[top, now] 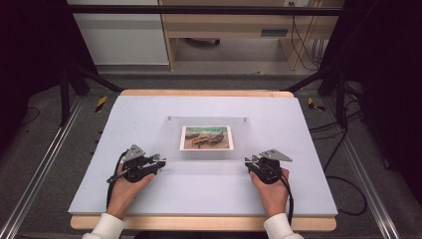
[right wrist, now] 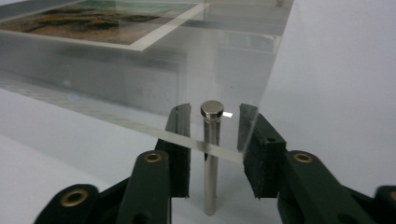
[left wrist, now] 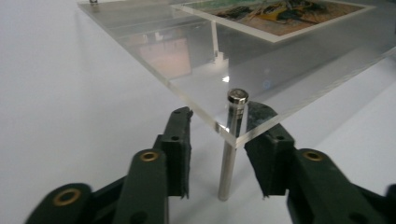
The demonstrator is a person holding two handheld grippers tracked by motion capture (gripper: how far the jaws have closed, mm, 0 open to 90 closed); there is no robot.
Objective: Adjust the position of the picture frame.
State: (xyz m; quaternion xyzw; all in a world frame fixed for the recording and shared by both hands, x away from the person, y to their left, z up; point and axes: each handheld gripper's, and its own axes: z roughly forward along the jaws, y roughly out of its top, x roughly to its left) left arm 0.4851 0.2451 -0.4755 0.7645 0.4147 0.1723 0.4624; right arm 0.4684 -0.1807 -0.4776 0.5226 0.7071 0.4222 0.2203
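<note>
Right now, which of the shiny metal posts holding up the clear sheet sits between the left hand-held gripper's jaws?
The near-left corner post, by the left hand-held gripper; its open jaws flank it untouched.

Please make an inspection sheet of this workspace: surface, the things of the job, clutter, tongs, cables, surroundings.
Surface: pale sheet over a wooden table.
Job's things: clear acrylic panel raised on metal standoff pins, with a printed picture lying on it; near-left pin and near-right pin upright at its corners.
Clutter: nothing seen.
Tongs: left tongs and right tongs open, each with its jaws on both sides of a corner pin, not touching it.
Cables: one trails from each tongs; loose black cables on the floor at right.
Surroundings: black frame bars, wooden furniture behind, grey floor.
</note>
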